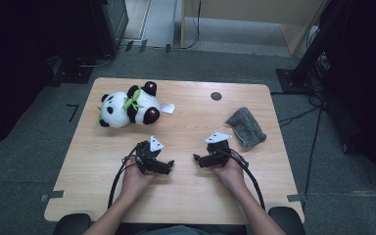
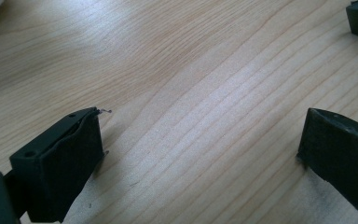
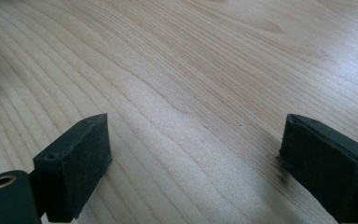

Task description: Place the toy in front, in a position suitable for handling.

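1. Nearest my grippers, a grey cloth [image 1: 245, 127] lies crumpled on the wooden table [image 1: 186, 196], toward its right edge, just beyond my right gripper and not touching it.
2. Farther off, a black-and-white panda plush [image 1: 127, 106] with a green bow lies on its side near the table's far left corner, well apart from both grippers.
3. My left gripper [image 1: 170, 163] rests low over the near middle of the table; in the left gripper view [image 2: 200, 154] its jaws stand spread wide with bare wood between them.
4. My right gripper [image 1: 196, 158] sits just beside it, tips pointing toward the left one; in the right gripper view [image 3: 193, 154] its jaws are likewise spread wide over bare wood, gripping nothing.
5. A small dark round disc [image 1: 216, 96] sits in the tabletop near the far edge.
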